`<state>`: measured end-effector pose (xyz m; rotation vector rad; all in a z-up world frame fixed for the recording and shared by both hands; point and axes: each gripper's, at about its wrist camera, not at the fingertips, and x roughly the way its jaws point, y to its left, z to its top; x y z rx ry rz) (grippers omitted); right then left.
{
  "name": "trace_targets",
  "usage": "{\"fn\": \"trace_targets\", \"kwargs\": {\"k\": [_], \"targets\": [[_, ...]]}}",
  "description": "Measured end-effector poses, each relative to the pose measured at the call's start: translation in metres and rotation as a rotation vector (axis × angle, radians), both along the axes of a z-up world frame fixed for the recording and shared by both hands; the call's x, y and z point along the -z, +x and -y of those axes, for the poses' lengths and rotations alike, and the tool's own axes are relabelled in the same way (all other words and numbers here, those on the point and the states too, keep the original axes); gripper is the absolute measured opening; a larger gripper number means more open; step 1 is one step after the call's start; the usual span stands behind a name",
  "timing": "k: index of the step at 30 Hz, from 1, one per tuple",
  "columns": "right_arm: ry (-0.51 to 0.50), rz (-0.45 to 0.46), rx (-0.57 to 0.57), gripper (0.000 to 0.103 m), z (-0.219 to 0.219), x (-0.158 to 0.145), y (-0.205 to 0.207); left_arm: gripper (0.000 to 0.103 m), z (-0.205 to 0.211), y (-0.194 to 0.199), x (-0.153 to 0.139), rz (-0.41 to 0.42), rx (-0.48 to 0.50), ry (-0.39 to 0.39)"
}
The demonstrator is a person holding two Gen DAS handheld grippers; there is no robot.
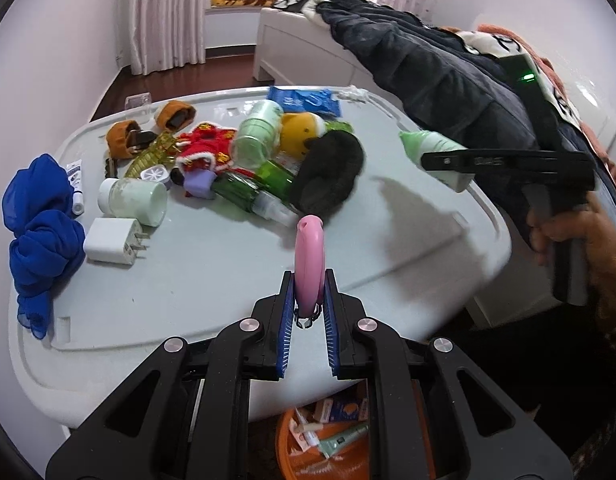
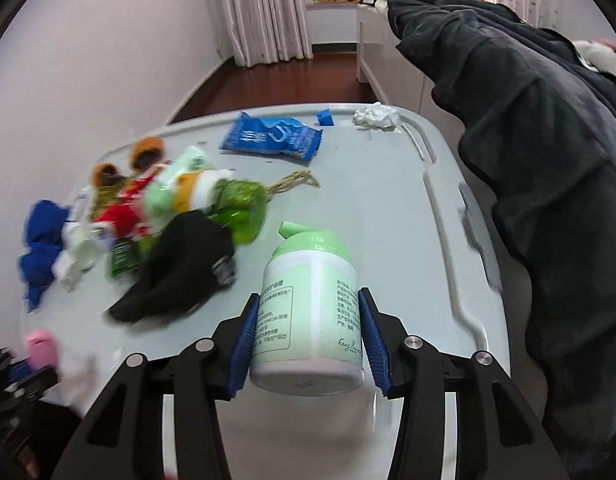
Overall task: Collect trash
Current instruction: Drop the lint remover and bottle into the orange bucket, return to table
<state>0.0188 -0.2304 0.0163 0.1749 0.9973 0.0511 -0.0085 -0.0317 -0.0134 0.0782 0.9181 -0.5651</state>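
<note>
Right gripper (image 2: 306,334): grips green-capped bottle (image 2: 309,312), script logo, small print unreadable. Left gripper (image 1: 309,294): clamps pink item (image 1: 309,268). Surface: pale lid (image 1: 212,280); curtained bedroom.

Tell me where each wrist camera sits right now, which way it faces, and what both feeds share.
Left wrist: on the left gripper, looking across the grey table; it grips a pink item; the person's right hand shows.
Right wrist: on the right gripper, clamping a green-capped bottle, facing the bed.
Shared: blue packet, black cloth, that bottle.
</note>
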Motion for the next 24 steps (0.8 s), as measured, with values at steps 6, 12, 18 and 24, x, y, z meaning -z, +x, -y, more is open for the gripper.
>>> {"fn": "trace_targets", "kwargs": {"k": [6,12,18,24], "targets": [[0.118,-0.052,-0.144,0.048,-0.049,0.000,-0.110,0.014,0.007,-0.066,0.008,-0.093,0.104,-0.018],[0.161,-0.226,-0.194,0.048,-0.086,0.062,-0.166,0.014,0.009,-0.121,0.051,-0.278,0.147,0.022],[0.158,-0.325,-0.184,0.066,-0.097,0.095,-0.174,0.039,0.006,-0.125,0.060,-0.315,0.115,0.078],[0.195,-0.224,-0.139,0.077,-0.080,0.068,-0.168,0.044,-0.024,-0.101,0.040,-0.244,-0.005,0.018]]}}
